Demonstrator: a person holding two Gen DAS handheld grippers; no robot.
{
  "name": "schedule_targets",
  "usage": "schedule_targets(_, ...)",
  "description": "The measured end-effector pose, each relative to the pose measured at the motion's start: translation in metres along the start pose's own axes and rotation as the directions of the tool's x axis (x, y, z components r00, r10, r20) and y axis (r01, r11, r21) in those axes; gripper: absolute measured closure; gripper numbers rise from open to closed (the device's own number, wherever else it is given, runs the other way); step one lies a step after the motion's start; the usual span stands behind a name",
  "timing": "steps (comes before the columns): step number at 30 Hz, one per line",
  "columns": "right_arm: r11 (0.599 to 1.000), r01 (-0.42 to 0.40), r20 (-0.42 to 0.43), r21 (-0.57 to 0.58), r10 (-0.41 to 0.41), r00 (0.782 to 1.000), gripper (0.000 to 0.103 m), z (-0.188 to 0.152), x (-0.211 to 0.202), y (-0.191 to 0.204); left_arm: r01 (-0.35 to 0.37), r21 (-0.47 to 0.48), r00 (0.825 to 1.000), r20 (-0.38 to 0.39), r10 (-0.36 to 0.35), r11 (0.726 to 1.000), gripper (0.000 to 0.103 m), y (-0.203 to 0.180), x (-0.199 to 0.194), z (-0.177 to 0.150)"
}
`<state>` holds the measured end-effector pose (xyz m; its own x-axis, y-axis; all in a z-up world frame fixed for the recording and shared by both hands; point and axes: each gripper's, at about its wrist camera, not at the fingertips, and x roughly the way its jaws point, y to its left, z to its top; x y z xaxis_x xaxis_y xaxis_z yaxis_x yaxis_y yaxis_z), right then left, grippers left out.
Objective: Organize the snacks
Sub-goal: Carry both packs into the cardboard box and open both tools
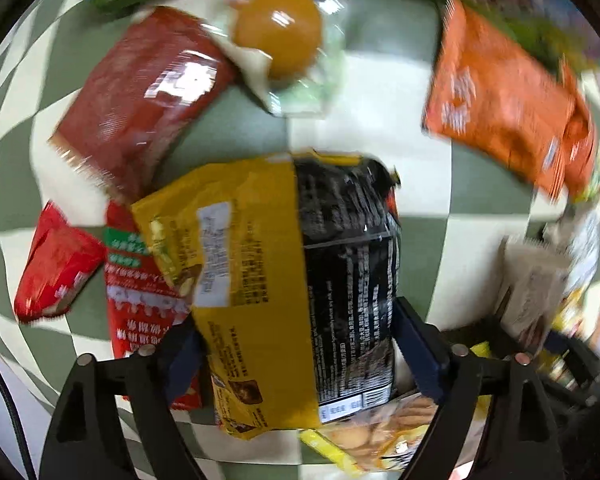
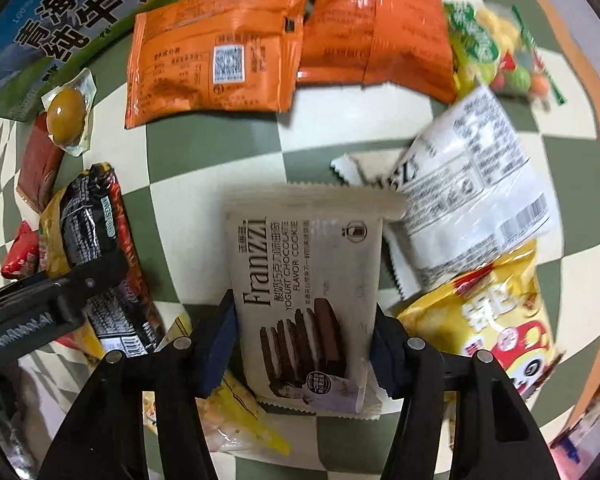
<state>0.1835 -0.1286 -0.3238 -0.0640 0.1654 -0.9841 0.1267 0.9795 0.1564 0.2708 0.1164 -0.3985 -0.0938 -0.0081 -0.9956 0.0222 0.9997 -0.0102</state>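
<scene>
Checkered cloth (image 2: 220, 152) below; my right gripper (image 2: 302, 338) clamps cookie pack (image 2: 306, 280); my left gripper (image 1: 296, 344) pinches yellow-black bag (image 1: 284, 280) beside it.

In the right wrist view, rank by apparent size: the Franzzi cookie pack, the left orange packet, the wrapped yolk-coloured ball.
1. Left orange packet
2. Franzzi cookie pack, which sits nearer the camera, so these two are unsure
3. Wrapped yolk-coloured ball, clearly smallest

The cookie packet (image 2: 308, 296) lies on the checkered cloth (image 2: 220, 148), orange packets (image 2: 216, 60) beyond it.
</scene>
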Motion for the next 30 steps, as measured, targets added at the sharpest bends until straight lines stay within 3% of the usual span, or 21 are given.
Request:
schedule_targets(4, 1.0, -0.001, 0.002, 0.013, 0.001, 1.0, 0.039, 0.003, 0.0, -0.007, -0.031, 0.064, 0.999, 0.013, 0.031, 0.997, 0.013, 0.001, 0.01, -0.007)
schedule_targets(11, 0.998, 0.062, 0.028, -0.015, -0.062, 0.998, 0.042, 0.013, -0.001, -0.008, -0.056, 0.06, 0.997, 0.056, 0.053, 0.997, 0.016, 0.01, 0.008, -0.018)
schedule_targets(16, 0.998, 0.055, 0.067, -0.01, -0.054, 0.996, 0.045, 0.002, -0.015, 0.001, -0.086, 0.067, 0.992, 0.096, 0.08, 0.994, 0.016, 0.02, -0.002, -0.023)
schedule_targets(22, 0.999, 0.039, 0.122, -0.014, -0.037, 0.992, 0.046, -0.004, -0.042, -0.032, -0.083, 0.048, 0.985, 0.153, 0.075, 0.995, 0.016, 0.008, -0.035, -0.055)
schedule_targets(30, 1.0, -0.007, 0.221, -0.019, 0.011, 0.975, 0.046, -0.024, -0.111, -0.056, -0.051, 0.047, 0.964, 0.265, 0.037, 0.998, 0.016, 0.017, -0.086, -0.088)
